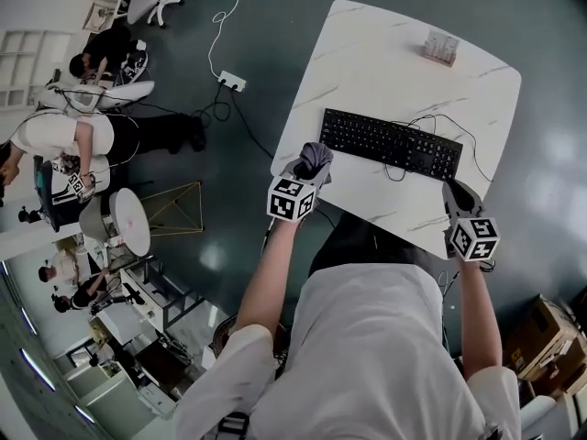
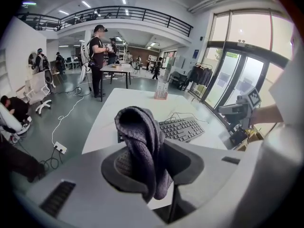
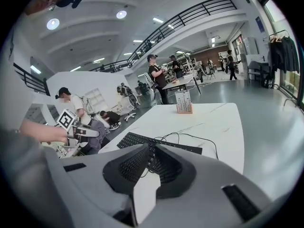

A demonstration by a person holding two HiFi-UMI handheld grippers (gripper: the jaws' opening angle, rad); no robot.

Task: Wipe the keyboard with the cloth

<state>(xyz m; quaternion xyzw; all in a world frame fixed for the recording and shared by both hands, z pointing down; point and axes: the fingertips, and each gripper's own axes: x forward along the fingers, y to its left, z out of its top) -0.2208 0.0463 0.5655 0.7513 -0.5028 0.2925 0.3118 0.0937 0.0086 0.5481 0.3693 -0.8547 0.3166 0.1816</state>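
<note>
Grey cloth sat pinched in the left gripper near the keyboard, the right gripper empty and almost closed; seemingly all the wiping remained.

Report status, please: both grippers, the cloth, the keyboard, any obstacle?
Left gripper shut on cloth, not yet on keyboard. Right gripper shut, empty. Cable loops over keyboard's right part.

Nothing here can be read from where I stand. The keyboard's key legends are too small, the print on the little stand at the worktop's far edge is a blur, and the cubes on the left gripper and right gripper carry only black-and-white square patterns.
</note>
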